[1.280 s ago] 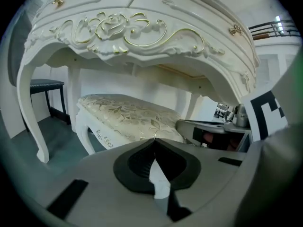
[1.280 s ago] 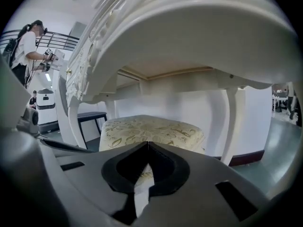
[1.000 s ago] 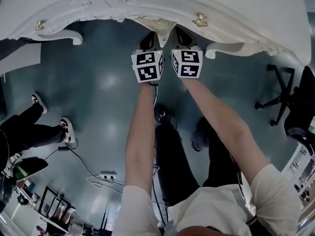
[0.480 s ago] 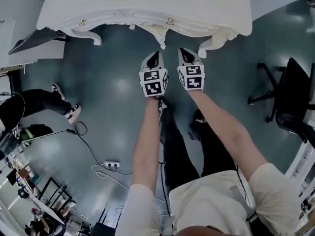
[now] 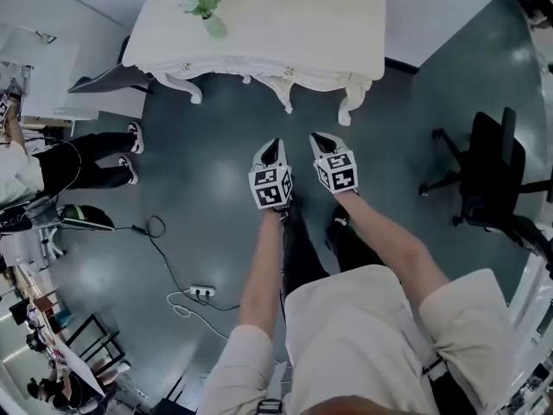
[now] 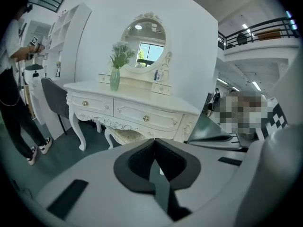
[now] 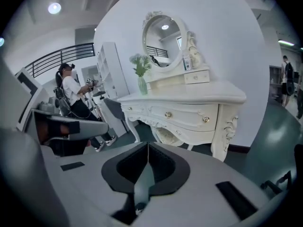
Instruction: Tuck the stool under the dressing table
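Stool (image 6: 124, 135) stands tucked beneath the white table (image 6: 137, 113), between its front legs, left of centre in the left gripper view. Left tongs (image 5: 272, 148) and right tongs (image 5: 320, 139) hang side by side above the floor (image 5: 199, 171), well apart from the table. Both are closed tip to tip, holding nothing.
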Demonstrator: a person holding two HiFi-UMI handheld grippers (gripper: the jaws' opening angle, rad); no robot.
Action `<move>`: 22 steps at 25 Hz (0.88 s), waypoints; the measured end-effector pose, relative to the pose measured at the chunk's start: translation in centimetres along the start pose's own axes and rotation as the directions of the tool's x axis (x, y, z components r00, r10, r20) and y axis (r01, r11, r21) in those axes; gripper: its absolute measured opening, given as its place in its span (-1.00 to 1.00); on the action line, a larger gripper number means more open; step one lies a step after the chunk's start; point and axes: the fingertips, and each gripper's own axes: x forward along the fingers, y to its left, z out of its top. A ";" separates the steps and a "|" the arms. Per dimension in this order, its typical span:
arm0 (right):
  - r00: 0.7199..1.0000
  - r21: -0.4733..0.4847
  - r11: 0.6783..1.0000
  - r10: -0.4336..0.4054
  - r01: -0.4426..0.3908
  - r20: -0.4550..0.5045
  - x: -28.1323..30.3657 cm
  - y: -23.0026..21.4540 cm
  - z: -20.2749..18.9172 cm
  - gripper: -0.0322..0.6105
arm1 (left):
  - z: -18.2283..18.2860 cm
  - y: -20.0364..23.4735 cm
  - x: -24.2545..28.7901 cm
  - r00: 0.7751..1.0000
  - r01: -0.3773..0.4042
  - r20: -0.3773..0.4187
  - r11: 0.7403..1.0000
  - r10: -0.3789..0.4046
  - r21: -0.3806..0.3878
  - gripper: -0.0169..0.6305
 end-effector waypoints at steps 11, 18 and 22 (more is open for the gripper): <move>0.988 -0.065 0.988 0.139 -0.143 -0.062 -9.1 6.2 0.7 -0.76 | 1.2 -4.7 -10.1 0.998 -0.065 -0.002 0.997 0.065 -0.049 -0.90; 0.990 0.006 0.991 0.136 -0.136 -0.031 -12.4 8.2 1.1 -0.76 | 1.5 -4.2 -15.3 0.996 -0.084 0.012 0.996 0.084 -0.044 -0.90; 0.987 -0.005 0.988 0.154 -0.154 -0.042 -13.7 8.8 0.4 -0.76 | 1.8 -4.4 -16.0 0.996 -0.089 0.026 0.995 0.091 -0.043 -0.90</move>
